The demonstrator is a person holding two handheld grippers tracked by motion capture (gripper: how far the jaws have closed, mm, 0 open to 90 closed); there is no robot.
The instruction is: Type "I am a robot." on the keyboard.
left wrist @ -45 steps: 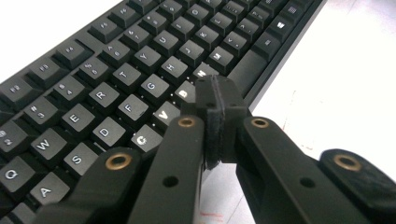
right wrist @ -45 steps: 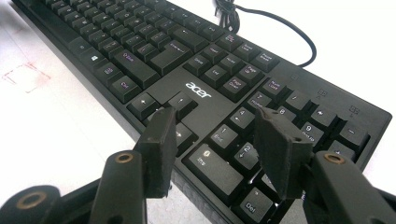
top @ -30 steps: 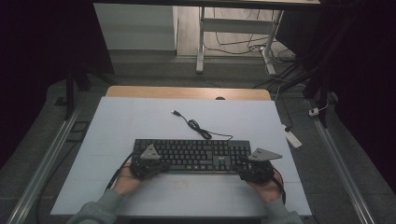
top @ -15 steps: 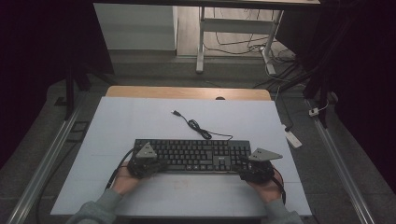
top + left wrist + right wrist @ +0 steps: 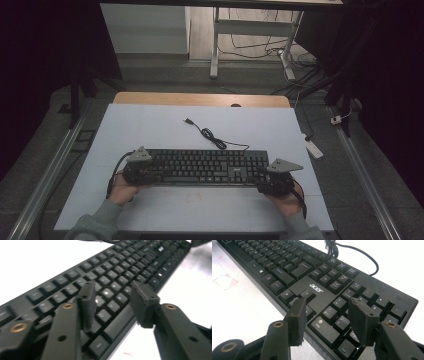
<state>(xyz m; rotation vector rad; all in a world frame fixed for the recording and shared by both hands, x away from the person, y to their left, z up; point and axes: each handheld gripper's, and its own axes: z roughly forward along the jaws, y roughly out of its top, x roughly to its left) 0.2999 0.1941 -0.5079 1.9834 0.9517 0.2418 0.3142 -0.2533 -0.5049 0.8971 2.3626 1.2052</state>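
High view: the keyboard is laid across the worktop towards its near edge (cable trailing to the far edge).

Left gripper view: the left gripper has just been opening; jaws are parted over the keys, nothing clamped.

Right gripper view: the right gripper is held apart above the number pad.

Keyboard cut off at nine o'clock, key legends blurred; cable cropped at twelve o'clock.

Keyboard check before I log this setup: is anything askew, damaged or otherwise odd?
Nothing serious. The keyboard lies flat and square on the white table, keys intact as far as visible. Its cable trails loose and unplugged behind it. A faint reddish mark stains the table in front.
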